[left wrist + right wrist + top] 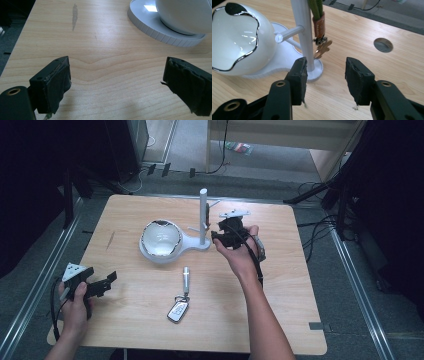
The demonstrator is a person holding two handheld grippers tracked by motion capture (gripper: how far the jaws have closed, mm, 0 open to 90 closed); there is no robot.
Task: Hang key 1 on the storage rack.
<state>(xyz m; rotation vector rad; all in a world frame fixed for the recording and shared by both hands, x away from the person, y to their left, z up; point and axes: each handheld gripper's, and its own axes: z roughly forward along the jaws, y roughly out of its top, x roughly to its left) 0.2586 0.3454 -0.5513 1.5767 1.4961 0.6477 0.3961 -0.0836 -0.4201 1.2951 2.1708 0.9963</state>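
Observation:
A white stand (203,217) with a post and pegs rises from a white base joined to a glossy white bowl (161,239) with a chrome rim. In the right gripper view a green lanyard with a brass key (321,47) hangs from the post (305,37). My right gripper (218,236) is open just right of the post, nothing between its jaws (325,75). A car key fob (178,311) on a ring with a silver cylinder (185,279) lies on the table in front. My left gripper (111,279) rests open at the front left, its jaws (116,85) over bare wood.
The wooden table (280,285) has a round cable hole (383,44) beyond the stand and a grey smear (74,15) near its left edge. Floor rails, cables and dark equipment surround the table.

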